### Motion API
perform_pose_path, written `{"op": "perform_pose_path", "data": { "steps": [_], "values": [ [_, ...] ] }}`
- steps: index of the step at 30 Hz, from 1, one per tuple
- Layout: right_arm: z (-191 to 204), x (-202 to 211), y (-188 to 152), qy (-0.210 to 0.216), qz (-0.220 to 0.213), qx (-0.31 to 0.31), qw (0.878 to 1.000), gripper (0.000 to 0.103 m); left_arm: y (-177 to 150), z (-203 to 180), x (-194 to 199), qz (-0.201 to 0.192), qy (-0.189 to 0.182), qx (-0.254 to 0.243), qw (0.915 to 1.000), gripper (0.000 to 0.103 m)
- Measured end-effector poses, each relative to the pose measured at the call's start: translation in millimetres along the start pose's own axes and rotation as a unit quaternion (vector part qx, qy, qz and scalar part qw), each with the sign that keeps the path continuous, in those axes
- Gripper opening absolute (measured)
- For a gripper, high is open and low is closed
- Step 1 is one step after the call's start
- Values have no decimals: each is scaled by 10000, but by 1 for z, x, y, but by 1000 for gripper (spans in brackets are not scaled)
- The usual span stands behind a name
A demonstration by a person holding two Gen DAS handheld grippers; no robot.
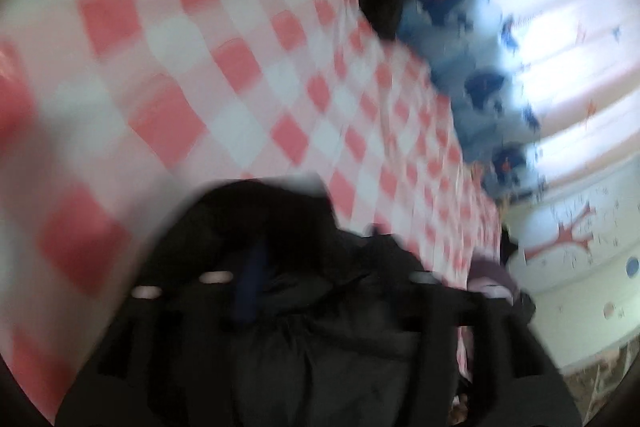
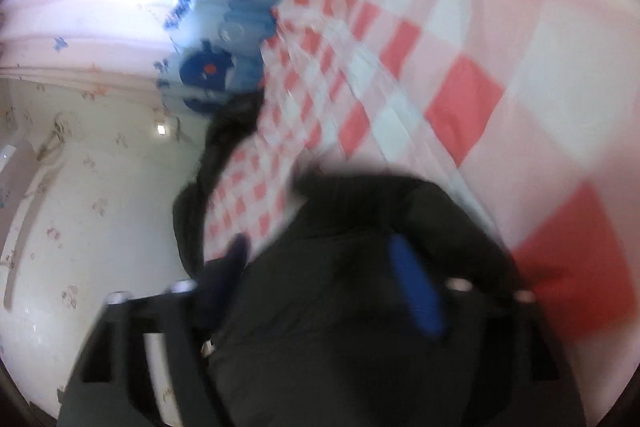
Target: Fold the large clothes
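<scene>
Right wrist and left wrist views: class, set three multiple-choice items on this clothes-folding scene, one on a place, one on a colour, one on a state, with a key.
1. Where does the dark garment lie in the right wrist view?
A. between the fingers
B. on the floor
C. on a hanger

2. The checked cloth is
A. green and yellow
B. red and white
C. plain black

3. The right gripper is
A. shut tight
B. open
C. out of view

Key: A, garment fills the gap; B, red and white squares; B, blue fingers stand wide apart.
</scene>
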State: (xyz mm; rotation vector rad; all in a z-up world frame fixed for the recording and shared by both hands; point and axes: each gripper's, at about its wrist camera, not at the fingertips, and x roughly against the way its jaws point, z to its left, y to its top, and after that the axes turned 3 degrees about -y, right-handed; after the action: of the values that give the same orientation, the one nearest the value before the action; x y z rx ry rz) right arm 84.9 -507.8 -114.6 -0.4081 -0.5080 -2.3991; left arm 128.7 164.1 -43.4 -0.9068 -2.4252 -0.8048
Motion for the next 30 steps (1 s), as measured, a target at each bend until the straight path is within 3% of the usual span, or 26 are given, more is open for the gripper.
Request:
{"op": "perform_pose_path", "data": {
  "steps": [2,6,9,12,13,14,15,16,18,19,21,23,25,27,28,29,30],
  "values": [
    [27,20,-5,-10,-269,378,9989,79,-2,-22,26,-455,30,-309,9985,74],
    [102,10,-24,-758,-426,1835,9792,89,-33,-83,26,-647,-98,-1344,9888,78],
    [145,-41,-49,-1500,-166,2825,9473,91,-68,-120,-13,-447,71,-2210,9742,78],
    [152,-113,-74,-2370,145,3614,9017,91,-95,-124,-57,-95,509,-2671,9623,78],
    [141,-129,-79,-2656,280,3692,8901,91,-103,-111,-79,197,729,-2632,9618,78],
    [123,-147,-85,-2861,509,3657,8842,95,-108,-94,-92,368,688,-2426,9670,80],
    [100,-158,-85,-2730,692,3282,9017,96,-110,-82,-96,352,713,-2282,9703,80],
    [91,-156,-82,-2685,651,3123,9089,96,-111,-78,-96,349,714,-2249,9711,80],
    [87,-155,-83,-2690,745,3145,9073,96,-115,-77,-95,422,851,-2342,9675,79],
    [88,-155,-82,-2719,831,3186,9042,96,-117,-81,-90,439,974,-2464,9633,79],
    [96,-144,-81,-2798,939,3372,8940,96,-115,-83,-72,289,984,-2516,9624,79],
    [109,-109,-75,-2589,431,3369,9042,96,-110,-77,-38,-137,900,-2504,9639,80],
    [111,-74,-67,-2546,-139,3257,9105,96,-108,-60,-22,-452,1108,-2574,9589,83],
    [84,-55,-54,-2995,-498,3053,9026,96,-104,-38,-34,-188,1301,-2452,9605,83],
    [62,-60,-48,-3255,-269,2844,9014,96,-104,-27,-38,-72,1219,-2356,9641,83],
    [29,-67,-40,-3201,234,2445,9150,96,-103,-26,-37,-85,1251,-2340,9641,83],
    [22,-61,-35,-2972,188,2247,9278,96,-104,-28,-36,-102,1333,-2385,9619,83]
  ]
}}
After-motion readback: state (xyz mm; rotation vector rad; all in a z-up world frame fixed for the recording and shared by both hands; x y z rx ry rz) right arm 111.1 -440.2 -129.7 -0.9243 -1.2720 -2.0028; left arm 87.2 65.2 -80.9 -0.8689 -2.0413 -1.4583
